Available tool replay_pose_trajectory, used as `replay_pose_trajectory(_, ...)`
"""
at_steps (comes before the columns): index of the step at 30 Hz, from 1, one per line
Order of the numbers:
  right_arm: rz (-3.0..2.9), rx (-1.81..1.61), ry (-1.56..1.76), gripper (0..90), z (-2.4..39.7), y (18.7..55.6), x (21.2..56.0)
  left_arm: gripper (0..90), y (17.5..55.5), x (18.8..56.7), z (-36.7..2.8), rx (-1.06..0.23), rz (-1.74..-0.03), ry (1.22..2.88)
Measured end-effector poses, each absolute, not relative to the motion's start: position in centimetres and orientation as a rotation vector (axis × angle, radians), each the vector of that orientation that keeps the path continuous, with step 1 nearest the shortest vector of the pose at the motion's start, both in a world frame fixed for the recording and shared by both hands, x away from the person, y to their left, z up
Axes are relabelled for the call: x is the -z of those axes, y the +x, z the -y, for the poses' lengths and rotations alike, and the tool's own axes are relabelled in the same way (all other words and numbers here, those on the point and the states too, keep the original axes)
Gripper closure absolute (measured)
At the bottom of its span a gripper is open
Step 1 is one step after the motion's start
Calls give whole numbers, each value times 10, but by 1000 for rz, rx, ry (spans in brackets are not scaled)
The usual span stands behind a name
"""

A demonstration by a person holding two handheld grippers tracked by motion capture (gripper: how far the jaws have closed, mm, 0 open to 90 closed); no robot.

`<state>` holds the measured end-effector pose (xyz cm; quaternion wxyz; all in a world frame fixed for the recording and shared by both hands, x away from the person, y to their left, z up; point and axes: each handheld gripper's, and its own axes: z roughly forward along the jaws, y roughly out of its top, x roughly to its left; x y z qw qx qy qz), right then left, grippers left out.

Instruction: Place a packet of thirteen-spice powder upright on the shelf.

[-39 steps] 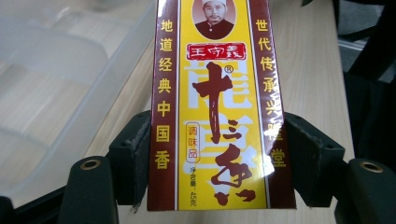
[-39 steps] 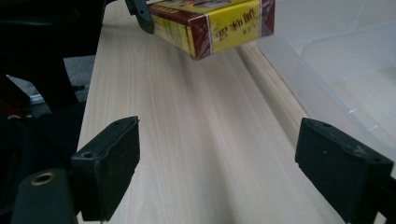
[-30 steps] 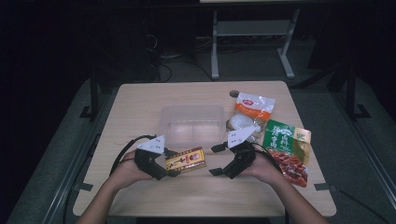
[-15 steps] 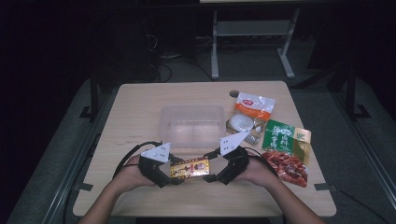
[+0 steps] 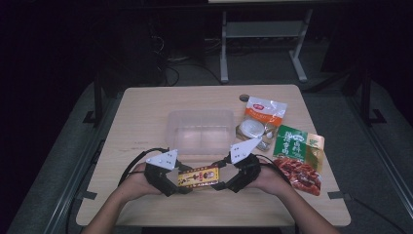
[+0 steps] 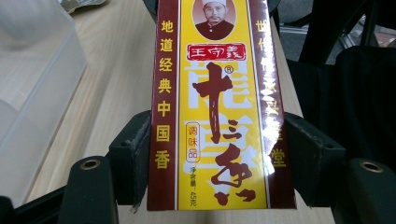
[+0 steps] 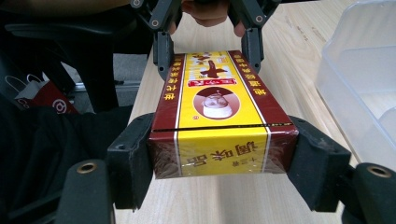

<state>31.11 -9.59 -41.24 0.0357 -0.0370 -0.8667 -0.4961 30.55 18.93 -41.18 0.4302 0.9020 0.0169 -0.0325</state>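
Spice box (image 5: 197, 176), beside empty clear tub (image 5: 200, 130)

Seasoning box (image 6: 212, 107): printed cardboard, glossy yellow and maroon faces with glare patches. Left gripper (image 5: 181, 184) and right gripper (image 5: 217, 181): matt black plastic jaws, slightly scuffed at the edges, with brass-coloured metal inserts. Container (image 5: 200, 130): translucent, smooth plastic. Worktop (image 5: 141, 112): pale wood-grain laminate, matt. Snack packets (image 5: 297, 146): shiny printed plastic film, crinkled.
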Motion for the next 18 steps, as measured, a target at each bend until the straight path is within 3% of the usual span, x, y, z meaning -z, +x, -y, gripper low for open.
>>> replay_pose_trajectory(10,2701,1489,-133,320,92,306,410,304,305,420,-187,116,-93,2260)
replay_pose_trajectory(18,2730,1461,-176,322,92,302,409,150,306,421,-196,59,-189,2269)
